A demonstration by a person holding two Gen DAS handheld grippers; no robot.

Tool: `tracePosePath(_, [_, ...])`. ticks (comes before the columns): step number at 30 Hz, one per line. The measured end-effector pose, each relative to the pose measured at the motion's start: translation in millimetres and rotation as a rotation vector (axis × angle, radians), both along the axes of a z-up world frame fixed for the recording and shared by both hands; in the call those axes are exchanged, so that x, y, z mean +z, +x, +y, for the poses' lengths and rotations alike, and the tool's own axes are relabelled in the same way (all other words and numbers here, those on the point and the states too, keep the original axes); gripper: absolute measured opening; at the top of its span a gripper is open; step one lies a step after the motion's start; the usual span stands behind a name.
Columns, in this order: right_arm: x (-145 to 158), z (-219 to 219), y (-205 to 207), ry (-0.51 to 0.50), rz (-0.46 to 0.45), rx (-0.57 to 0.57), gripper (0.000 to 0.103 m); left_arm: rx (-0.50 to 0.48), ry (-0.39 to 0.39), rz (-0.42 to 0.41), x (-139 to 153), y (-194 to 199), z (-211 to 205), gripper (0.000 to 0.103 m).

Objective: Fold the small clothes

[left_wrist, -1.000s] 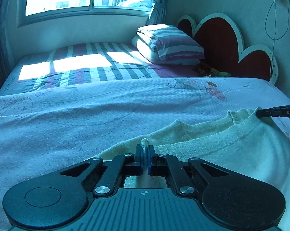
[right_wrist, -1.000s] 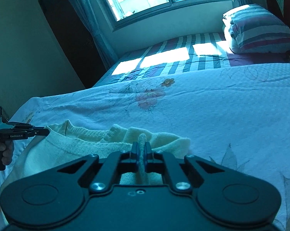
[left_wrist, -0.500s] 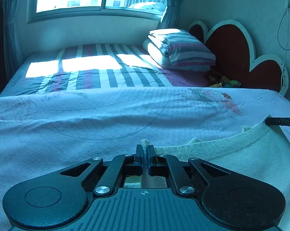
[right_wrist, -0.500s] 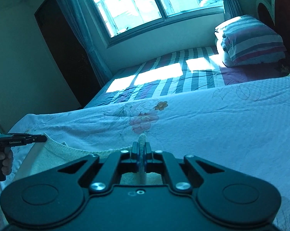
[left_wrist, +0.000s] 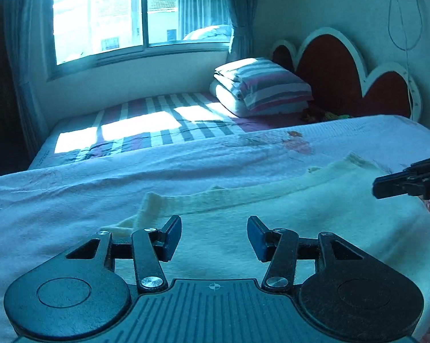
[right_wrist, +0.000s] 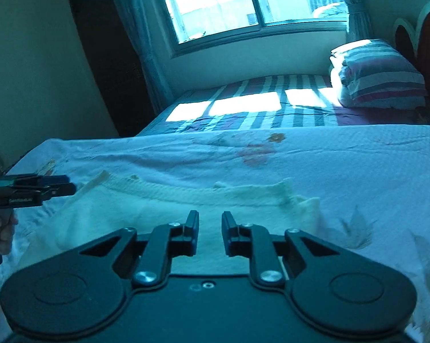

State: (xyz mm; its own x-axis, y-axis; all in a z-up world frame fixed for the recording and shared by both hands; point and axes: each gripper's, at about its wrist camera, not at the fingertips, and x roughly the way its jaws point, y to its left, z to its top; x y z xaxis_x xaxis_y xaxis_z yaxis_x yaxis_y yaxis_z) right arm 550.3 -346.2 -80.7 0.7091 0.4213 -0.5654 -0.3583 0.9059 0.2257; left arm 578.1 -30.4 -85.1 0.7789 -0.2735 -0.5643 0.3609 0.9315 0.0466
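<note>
A pale yellow knitted garment (left_wrist: 286,223) is seen lying flat on the floral bedspread (left_wrist: 72,188) of the bed, its ribbed edge stretched in a line across the cover. Half a second ago that edge was pinched in both tools; now it has been let go. The left hand-held gripper (left_wrist: 214,235) is shown with its jaws spread wide, nothing between them, poised just above the cloth near the corner it was holding. The right hand-held gripper (right_wrist: 210,234) is parted more narrowly, also empty, above the garment's opposite corner (right_wrist: 300,197). Whether either tool is brushing the fabric cannot be told from these views.

The release is judged to mark the end of one step: the cloth has been drawn across the bed and laid down, so the carried edge is now at rest. Small curls are left at both released corners, which may need smoothing if the result is to be neat. A fresh grasp elsewhere on the garment is likely to be called for before any further fold is made.

Each tool is also caught at the margin of the other's view, the left one (right_wrist: 29,191) beside the garment's near-left corner. Behind, a striped mattress (left_wrist: 146,125) and a stack of folded striped bedding (left_wrist: 263,85) are lit by the window (left_wrist: 140,14).
</note>
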Motion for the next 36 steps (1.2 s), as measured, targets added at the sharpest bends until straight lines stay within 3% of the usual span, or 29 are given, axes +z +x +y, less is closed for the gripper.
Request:
tracePosePath(4, [-6,66,6,-0.092,-0.031,0.023,0.019,-0.006,0.028,0.035,-7,28,-31,0.051])
tracePosePath(7, [-15,86,41,-0.092,0.034,0.029,0.018,0.002,0.024,0.09,-17,48,-37,0.051])
tracePosePath(8, [-18,90,50,-0.091,0.053,0.045,0.019,0.008,0.059,0.098,-22,53,-39,0.051])
tracePosePath(10, [-25,97,58,-0.128,0.059,0.076,0.017,0.013,0.057,0.089,-27,50,-31,0.055])
tracePosePath(12, [-24,88,58,-0.146,0.051,0.068,0.017,0.059,0.081,0.07,-26,48,-12,0.064])
tracePosePath(16, [-23,19,50,-0.192,0.041,-0.119,0.018,0.119,0.074,0.075,-31,49,36,0.071])
tracePosePath(18, [-28,-18,49,-0.118,0.072,-0.173,0.005,0.133,0.08,0.073,-30,51,43,0.075])
tracePosePath(21, [-27,-39,49,-0.038,0.102,-0.198,0.004,0.152,0.112,0.063,-21,47,33,0.075])
tracePosePath(22, [-24,-35,47,-0.056,0.093,-0.204,0.007,0.152,0.115,0.054,-16,43,30,0.075])
tracePosePath(23, [-20,-32,44,-0.069,0.078,-0.209,0.024,0.146,0.11,0.037,-9,37,26,0.075])
tracePosePath(24, [-13,-27,37,-0.073,0.053,-0.211,0.029,0.14,0.102,0.029,-2,31,23,0.075])
tracePosePath(30, [19,2,-6,-0.034,-0.006,-0.17,0.029,0.12,0.073,0.002,24,-12,2,0.075])
tracePosePath(36, [21,51,-66,-0.048,-0.03,-0.112,0.028,0.151,-0.008,0.045,25,-82,-4,0.075])
